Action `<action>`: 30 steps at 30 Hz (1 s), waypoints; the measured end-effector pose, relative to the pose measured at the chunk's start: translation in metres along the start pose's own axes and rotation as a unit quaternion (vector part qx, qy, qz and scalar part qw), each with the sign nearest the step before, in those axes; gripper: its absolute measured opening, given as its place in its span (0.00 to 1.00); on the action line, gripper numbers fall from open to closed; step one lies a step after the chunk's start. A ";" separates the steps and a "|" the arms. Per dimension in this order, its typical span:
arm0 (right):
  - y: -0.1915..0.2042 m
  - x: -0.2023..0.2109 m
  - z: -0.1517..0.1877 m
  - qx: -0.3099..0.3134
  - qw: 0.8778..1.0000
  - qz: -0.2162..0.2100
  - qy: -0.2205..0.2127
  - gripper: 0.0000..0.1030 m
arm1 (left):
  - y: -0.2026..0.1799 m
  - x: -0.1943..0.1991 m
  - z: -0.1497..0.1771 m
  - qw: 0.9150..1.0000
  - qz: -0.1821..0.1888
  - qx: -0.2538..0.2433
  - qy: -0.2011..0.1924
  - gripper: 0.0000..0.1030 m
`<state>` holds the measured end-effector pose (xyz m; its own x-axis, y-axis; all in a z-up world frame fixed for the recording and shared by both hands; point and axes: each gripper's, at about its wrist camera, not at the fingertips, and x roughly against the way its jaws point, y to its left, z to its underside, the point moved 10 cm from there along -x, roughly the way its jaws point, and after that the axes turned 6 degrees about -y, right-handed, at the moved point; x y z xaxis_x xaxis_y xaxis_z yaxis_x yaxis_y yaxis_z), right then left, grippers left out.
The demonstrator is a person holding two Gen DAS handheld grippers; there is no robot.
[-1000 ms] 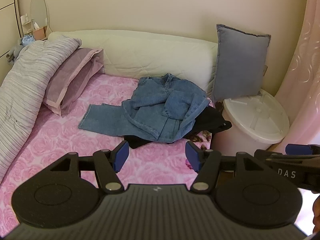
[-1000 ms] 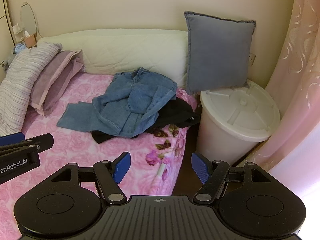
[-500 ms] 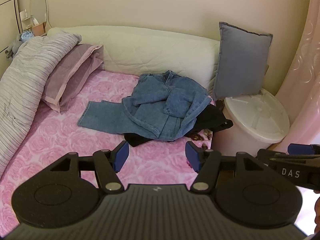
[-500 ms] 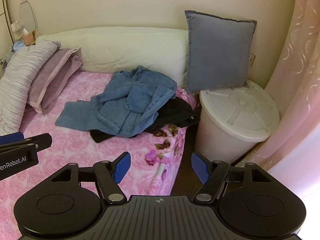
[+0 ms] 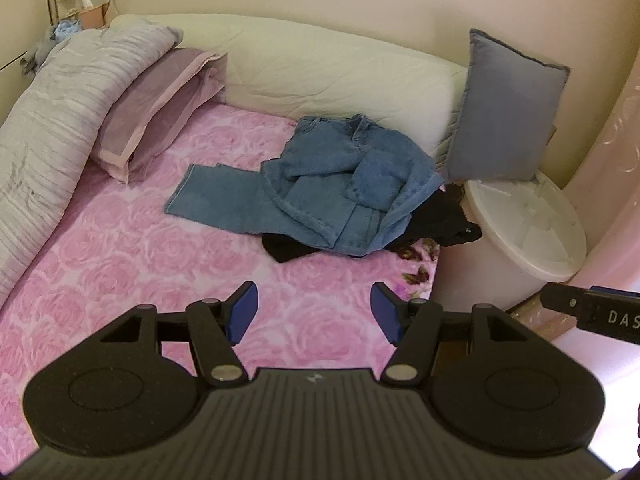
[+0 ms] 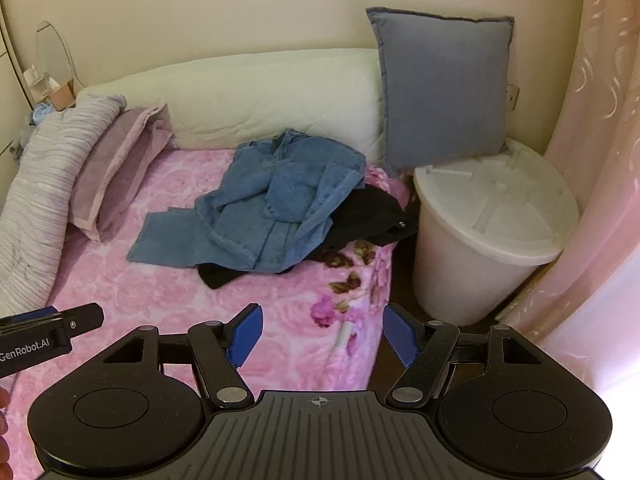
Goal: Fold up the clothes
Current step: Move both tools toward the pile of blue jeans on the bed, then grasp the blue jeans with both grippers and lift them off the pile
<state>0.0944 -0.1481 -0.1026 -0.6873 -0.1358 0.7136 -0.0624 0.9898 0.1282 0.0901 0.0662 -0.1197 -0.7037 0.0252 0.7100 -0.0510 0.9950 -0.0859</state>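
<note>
pink bedspread point(image 5: 140, 240); jeans point(image 5: 320, 196) crumpled, hiding most of black garment point(image 5: 440, 224).

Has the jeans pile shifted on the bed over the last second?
No. The jeans lie over the black garment beside the grey cushion as before; only the cameras moved.

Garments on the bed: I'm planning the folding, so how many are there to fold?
2 visible: crumpled blue jeans on the pink floral blanket, and a black garment beneath them, at the edge beside the white bin. More may be hidden underneath.
</note>
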 end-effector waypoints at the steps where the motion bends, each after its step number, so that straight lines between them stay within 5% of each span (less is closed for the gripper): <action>1: 0.001 -0.002 0.000 -0.001 1.000 -0.002 0.000 0.69 | 0.002 -0.002 0.000 1.000 -0.001 0.003 0.002 0.57; 18: -0.009 -0.053 -0.004 0.015 1.000 0.009 0.021 0.69 | 0.016 -0.049 0.008 0.999 -0.006 0.037 0.037 0.57; 30: -0.039 -0.129 -0.022 0.011 0.998 0.005 0.056 0.69 | -0.001 -0.139 -0.009 0.995 -0.006 0.063 0.081 0.57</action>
<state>0.2009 -0.1700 -0.1843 -0.6029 -0.1281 0.7875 -0.0730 0.9917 0.1054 0.1940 0.0624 -0.2122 -0.5795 0.0396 0.8140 -0.1537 0.9756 -0.1569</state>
